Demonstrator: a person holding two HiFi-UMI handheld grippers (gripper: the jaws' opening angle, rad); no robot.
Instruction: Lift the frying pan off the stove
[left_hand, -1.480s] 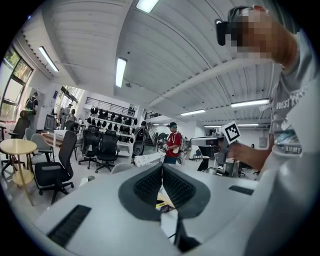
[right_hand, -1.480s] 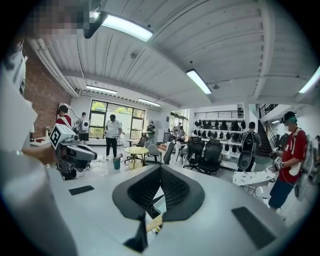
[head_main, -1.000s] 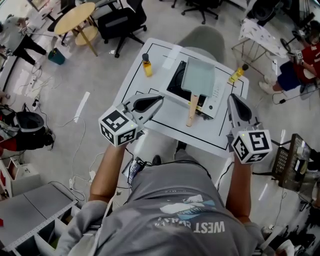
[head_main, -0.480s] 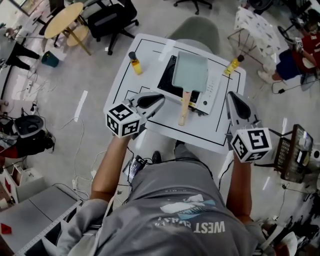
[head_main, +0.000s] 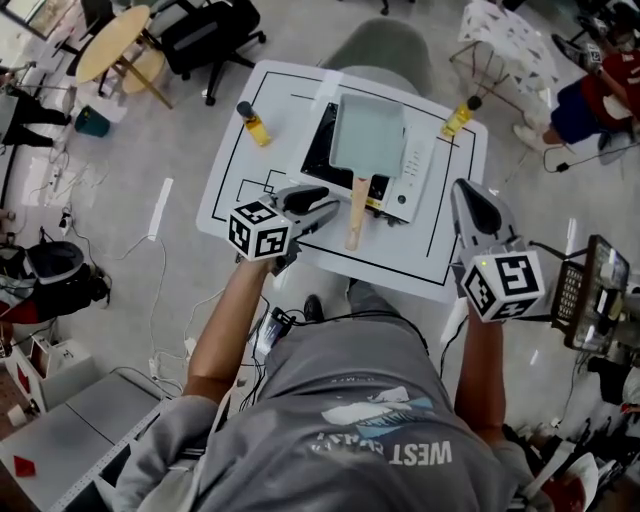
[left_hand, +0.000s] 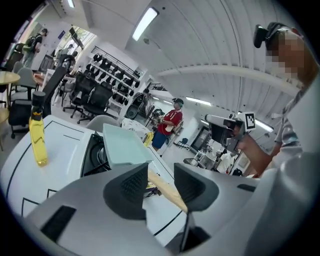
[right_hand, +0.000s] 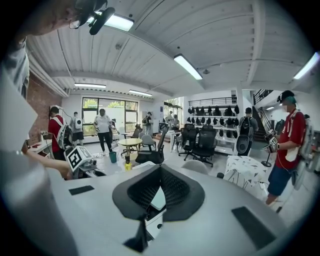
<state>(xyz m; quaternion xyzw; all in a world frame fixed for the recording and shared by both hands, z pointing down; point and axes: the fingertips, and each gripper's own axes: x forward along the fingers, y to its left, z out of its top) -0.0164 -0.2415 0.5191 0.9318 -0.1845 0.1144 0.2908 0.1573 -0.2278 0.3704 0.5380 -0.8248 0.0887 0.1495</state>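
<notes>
Left gripper: my jaws stand partly apart, having just been opening. They clamp nothing.
Gap of left jaws: the light wooden handle of the pan shows in the gap, just past my tips. Neither ribbed pad presses on it.
Right gripper: my jaw tips meet, with nothing gripped between them.
Frying pan: the pale green rectangular frying pan sits on the stove. It is ahead of my left jaws and a little to their right. It is ahead and to the left of my right jaws, well apart from them.
Handle direction: it runs from the pan's near edge back toward me, past the stove's near edge. Its free end lies close beside my left jaw tips.
Stove: the black-topped portable stove with a white control strip lies under the pan. It is ahead of my jaws, between the two grippers' lines.
Table: the white table with black marked outlines carries the stove and lies below both sets of jaws.
Left bottle: a yellow bottle with a dark cap stands ahead and to the left of my left jaws, apart from the stove.
Right bottle: a second yellow bottle with a dark cap lies beyond the stove's far right corner, ahead of my right jaws.
</notes>
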